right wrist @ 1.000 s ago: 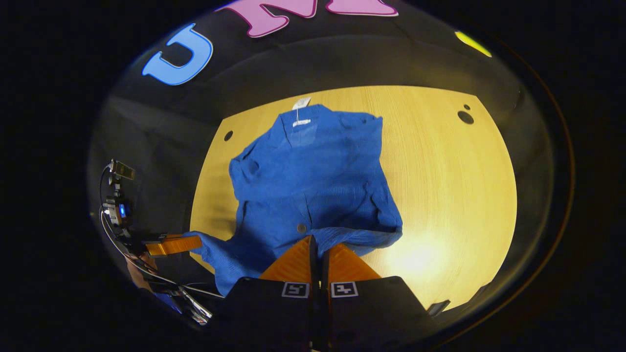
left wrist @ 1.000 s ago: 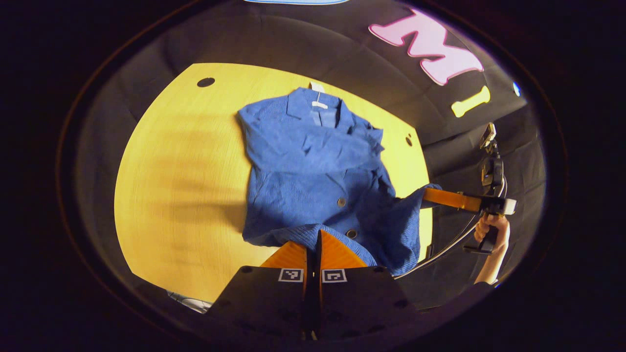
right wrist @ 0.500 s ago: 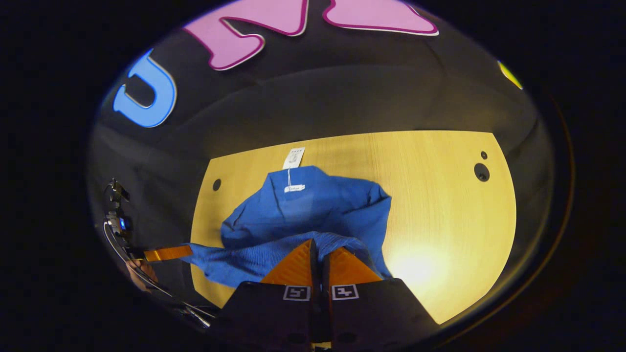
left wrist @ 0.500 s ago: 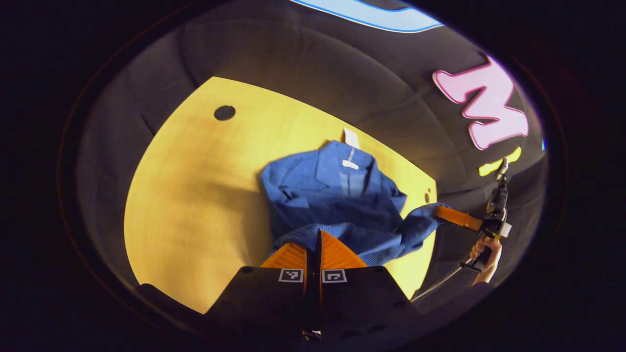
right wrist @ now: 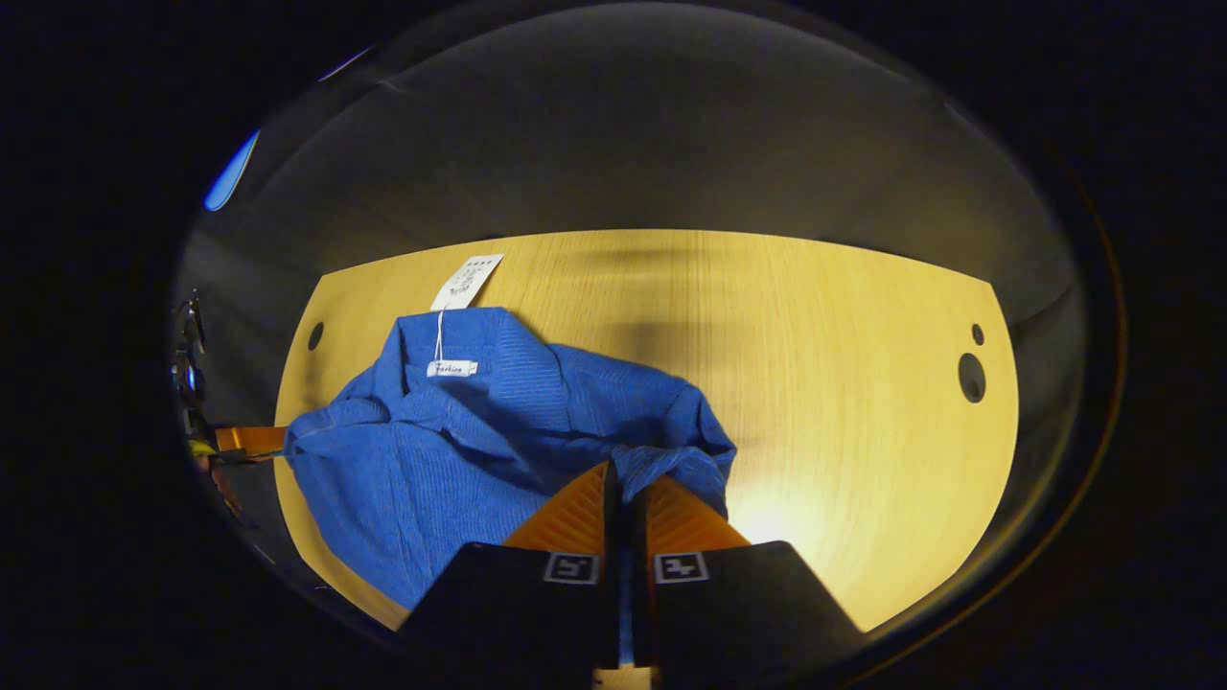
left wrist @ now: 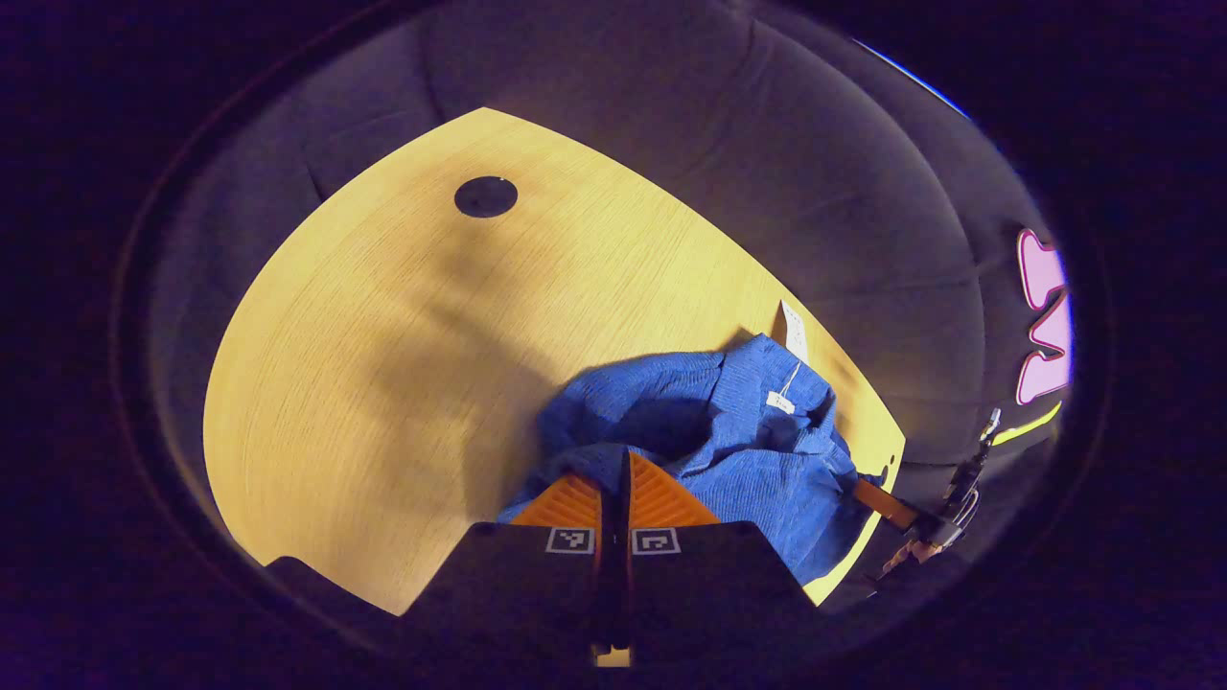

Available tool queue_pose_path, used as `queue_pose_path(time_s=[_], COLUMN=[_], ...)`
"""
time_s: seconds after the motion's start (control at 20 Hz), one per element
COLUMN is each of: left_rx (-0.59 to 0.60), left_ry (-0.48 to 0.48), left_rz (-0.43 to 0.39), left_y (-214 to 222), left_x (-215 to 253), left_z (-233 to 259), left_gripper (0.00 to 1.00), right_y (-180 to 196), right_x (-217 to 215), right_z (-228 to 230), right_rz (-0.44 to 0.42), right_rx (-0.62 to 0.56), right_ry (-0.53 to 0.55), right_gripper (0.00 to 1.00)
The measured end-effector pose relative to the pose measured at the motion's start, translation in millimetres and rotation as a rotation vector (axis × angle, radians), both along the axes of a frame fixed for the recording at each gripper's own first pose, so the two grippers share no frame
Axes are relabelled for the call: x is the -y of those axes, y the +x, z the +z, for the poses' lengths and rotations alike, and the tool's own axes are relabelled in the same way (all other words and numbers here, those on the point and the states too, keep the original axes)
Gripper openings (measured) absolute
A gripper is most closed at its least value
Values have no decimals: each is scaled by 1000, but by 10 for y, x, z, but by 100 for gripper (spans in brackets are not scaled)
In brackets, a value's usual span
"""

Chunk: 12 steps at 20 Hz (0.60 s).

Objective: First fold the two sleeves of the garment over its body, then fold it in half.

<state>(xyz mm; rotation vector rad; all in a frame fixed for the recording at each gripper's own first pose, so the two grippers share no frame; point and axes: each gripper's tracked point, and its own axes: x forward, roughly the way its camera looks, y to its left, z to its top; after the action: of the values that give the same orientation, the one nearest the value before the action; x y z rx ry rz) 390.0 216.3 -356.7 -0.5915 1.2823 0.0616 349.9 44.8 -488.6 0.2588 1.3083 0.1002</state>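
Left gripper view first: the left gripper (left wrist: 615,471) has its jaws closed together on a fold of the blue garment (left wrist: 738,450), at the hem edge nearest the camera. The garment lies bunched on the yellow desk (left wrist: 383,364), toward the desk's right-hand end in this view, with the white hang tag (left wrist: 794,329) just beyond its collar. Right of the garment, the right gripper (left wrist: 877,498) pinches the opposite hem corner, a hand (left wrist: 915,553) partly visible behind it.

In the right gripper view, the left gripper (right wrist: 251,439) grips cloth at the garment's left edge; the garment (right wrist: 460,441) is heaped left of the desk's (right wrist: 815,383) middle, its collar label (right wrist: 452,368) facing up. At the bottom, the right gripper (right wrist: 623,484) has its jaws pressed shut on a bunched hem edge.

The fabric looks like soft, ribbed knit: light, limp, likely to sag and crumple between the two holds, not slippery. Hem corners seem the best place to hold it, keeping the edge taut so the fold lands flat.
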Motion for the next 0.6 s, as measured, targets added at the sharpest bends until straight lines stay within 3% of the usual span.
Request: queue_pose_path(time_s=[0.05,0.1,0.15,0.2,0.25,0.3,0.35,0.4,0.55,0.6], left_rx=[7,20,35,55,75,101,129,146,195,196], left_ry=[1,-3,-6,-24,-24,-23,-33,-27,-19,-47], left_rz=[-17,-34,-42,-47,-38,-26,-16,0,42,57], left_y=[19,42,71,105,117,132,153,146,166,156], left_x=[14,17,37,50,59,26,14,4,-89,-54], left_z=[2,25,1,35,46,105,142,188,297,319], left_gripper=[0,4,2,17,18,35,37,37,46,53], right_y=[12,67,150,186,221,290,361,416,471,441], right_x=[17,39,52,31,21,34,45,36,-12,-42], right_z=[-11,-50,-18,21,109,190,279,389,649,716], right_rz=[-21,-46,-70,-83,-88,-87,-87,-90,-119,-114], right_rx=[-6,2,31,50,76,119,163,202,270,271], right_ry=[18,24,30,44,48,39,37,40,61,72], right_gripper=[18,19,48,60,71,80,93,87,89,96])
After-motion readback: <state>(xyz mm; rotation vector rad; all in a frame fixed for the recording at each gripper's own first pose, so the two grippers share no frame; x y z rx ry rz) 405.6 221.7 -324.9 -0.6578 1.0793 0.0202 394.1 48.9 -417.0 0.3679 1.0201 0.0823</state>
